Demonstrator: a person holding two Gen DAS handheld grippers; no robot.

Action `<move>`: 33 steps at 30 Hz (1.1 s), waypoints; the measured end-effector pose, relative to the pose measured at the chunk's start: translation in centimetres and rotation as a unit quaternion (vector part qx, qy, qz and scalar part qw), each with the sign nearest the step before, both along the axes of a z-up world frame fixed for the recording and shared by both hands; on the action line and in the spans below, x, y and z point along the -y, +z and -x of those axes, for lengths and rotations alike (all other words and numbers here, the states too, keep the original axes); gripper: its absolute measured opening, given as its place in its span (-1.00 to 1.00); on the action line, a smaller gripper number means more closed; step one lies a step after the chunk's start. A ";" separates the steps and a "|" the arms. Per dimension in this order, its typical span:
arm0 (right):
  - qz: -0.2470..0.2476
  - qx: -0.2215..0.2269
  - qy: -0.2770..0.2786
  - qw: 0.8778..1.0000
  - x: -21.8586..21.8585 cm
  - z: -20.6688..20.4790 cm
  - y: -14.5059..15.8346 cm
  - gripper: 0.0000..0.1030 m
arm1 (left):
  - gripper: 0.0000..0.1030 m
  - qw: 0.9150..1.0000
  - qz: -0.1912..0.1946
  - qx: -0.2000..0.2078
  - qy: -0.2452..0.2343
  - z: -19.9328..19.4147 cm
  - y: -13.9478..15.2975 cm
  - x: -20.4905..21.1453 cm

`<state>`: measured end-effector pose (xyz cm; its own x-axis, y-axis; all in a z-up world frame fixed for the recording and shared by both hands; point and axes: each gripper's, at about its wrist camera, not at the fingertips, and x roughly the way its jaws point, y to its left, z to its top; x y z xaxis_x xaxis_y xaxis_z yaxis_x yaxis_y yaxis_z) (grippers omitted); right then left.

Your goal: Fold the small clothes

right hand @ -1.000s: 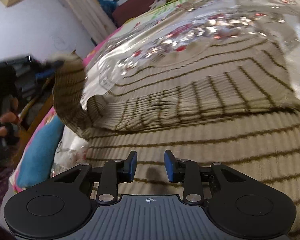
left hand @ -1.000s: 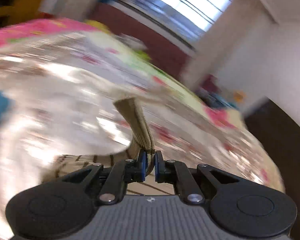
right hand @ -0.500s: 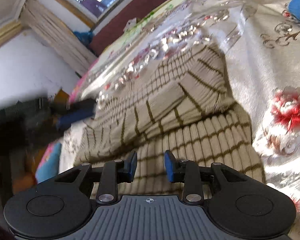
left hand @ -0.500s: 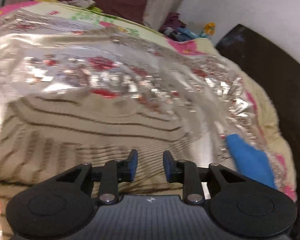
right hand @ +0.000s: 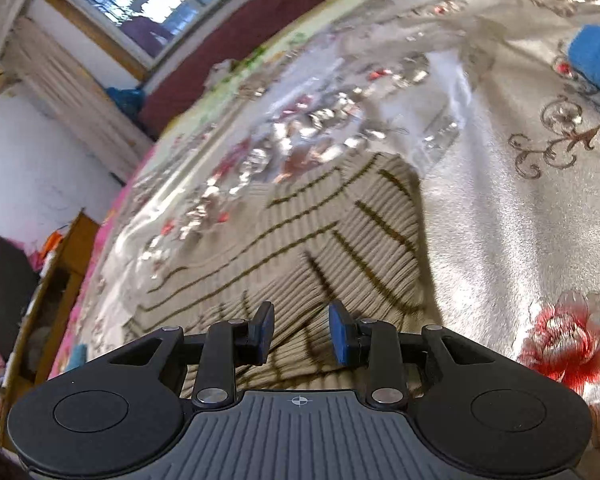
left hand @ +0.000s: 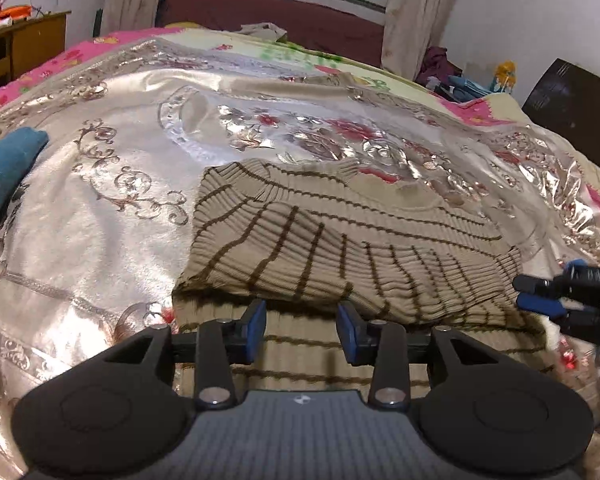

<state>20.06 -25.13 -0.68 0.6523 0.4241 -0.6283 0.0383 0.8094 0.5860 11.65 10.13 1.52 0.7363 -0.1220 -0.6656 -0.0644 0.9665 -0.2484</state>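
A beige ribbed sweater with brown grid lines (left hand: 340, 248) lies on the silvery flowered bedspread (left hand: 112, 216), one sleeve folded across its body. My left gripper (left hand: 301, 334) hovers just above the sweater's near hem; its jaws are opening and nothing is between them. At the right edge of the left wrist view, my right gripper (left hand: 540, 294) reaches in beside the sweater's cuff. In the right wrist view the sweater (right hand: 340, 248) spreads ahead of my right gripper (right hand: 300, 334), which stands partly open and holds nothing.
A folded blue cloth (left hand: 4, 168) lies on the bedspread to the left and shows as a bright blue cloth (right hand: 596, 60) at the upper right. A wooden desk (left hand: 24, 48) stands beside the bed. A dark headboard (left hand: 572, 112) rises at the right.
My left gripper let go of the sweater sleeve, which now lies folded across the body, and dropped toward the hem. My right gripper swung sideways over the sweater, still partly open.
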 end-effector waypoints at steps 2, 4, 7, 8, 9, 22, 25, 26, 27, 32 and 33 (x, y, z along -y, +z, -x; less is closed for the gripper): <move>0.000 -0.011 0.003 1.000 -0.2 -0.6 -0.5 -0.40 | -0.16 1.000 0.003 -0.001 0.000 0.0 -0.9 0.0; 0.001 -0.017 0.007 1.000 -0.7 -1.1 -0.9 -0.40 | -0.16 1.000 0.009 -0.008 0.002 0.0 -1.8 -0.2; -0.002 -0.027 0.006 1.000 -1.3 -1.8 -1.5 -0.40 | -0.16 1.000 0.020 -0.016 0.001 0.2 -2.8 -0.7; -0.005 -0.031 0.002 0.999 -1.5 -2.1 -1.6 -0.40 | -0.15 1.000 0.020 -0.014 -0.001 0.3 -2.8 -0.6; -0.010 -0.034 0.000 0.999 -1.6 -2.2 -1.7 -0.40 | -0.15 1.000 0.018 -0.011 -0.002 0.3 -2.8 -0.7; -0.040 -0.035 -0.028 0.998 -1.9 -2.9 -1.9 -0.62 | -0.05 1.000 0.027 -0.003 -0.006 0.5 -3.1 -0.6; -0.046 -0.031 -0.031 0.998 -2.0 -3.1 -1.4 -0.80 | -0.05 1.000 0.025 -0.002 -0.006 0.5 -3.0 -0.5; -0.054 -0.025 -0.032 0.998 -1.8 -3.1 -1.1 -0.80 | -0.05 1.000 0.025 -0.001 -0.005 0.5 -3.0 -0.5; -0.057 -0.018 -0.031 0.998 -1.6 -3.0 -0.7 -0.81 | -0.05 1.000 0.026 -0.001 -0.005 0.5 -3.0 -0.6; -0.072 0.027 -0.034 0.996 -0.3 -1.8 1.9 -0.82 | -0.03 0.999 0.031 0.014 0.004 0.8 -2.5 -1.0; -0.070 0.034 -0.038 0.996 0.2 -1.4 2.2 -0.82 | -0.03 0.999 0.031 0.017 0.006 0.9 -2.4 -1.0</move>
